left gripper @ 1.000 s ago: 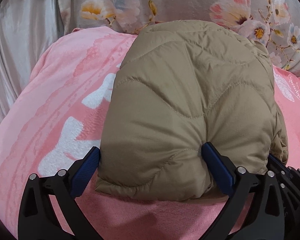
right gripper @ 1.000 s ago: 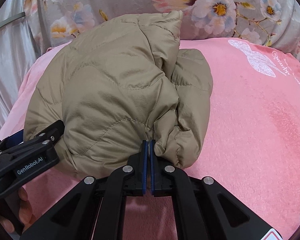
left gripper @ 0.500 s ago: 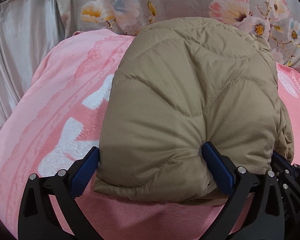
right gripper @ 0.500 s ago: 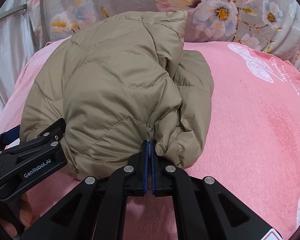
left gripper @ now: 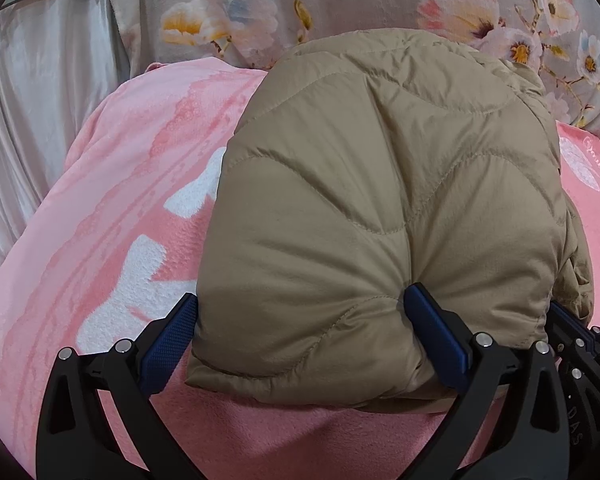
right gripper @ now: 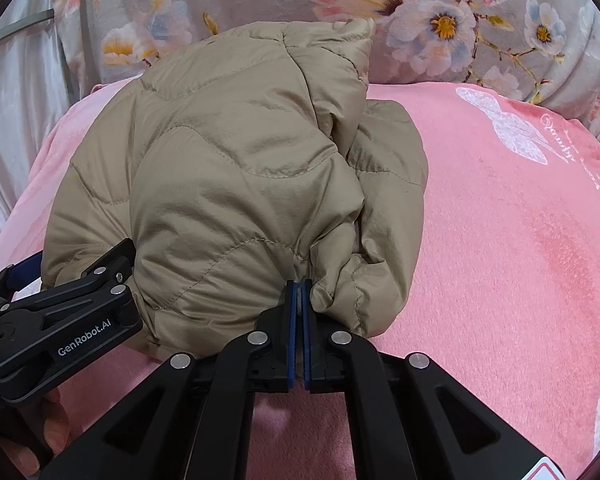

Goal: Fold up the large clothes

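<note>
Left gripper [left gripper: 300, 336] jaws wide, straddling puffy jacket [left gripper: 380, 200] edge; right gripper [right gripper: 299, 300] jaws pinching hem fold. Lift both evenly, keep bundle compact on pink blanket [right gripper: 520, 260].

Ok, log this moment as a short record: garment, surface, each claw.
garment: tan quilted jacket, folded into a bundle
surface: pink blanket, floral cloth behind
left claw: jaws wide, straddling the jacket's near edge, pads against the padding
right claw: shut, pinching a bit of the jacket's near edge
</note>
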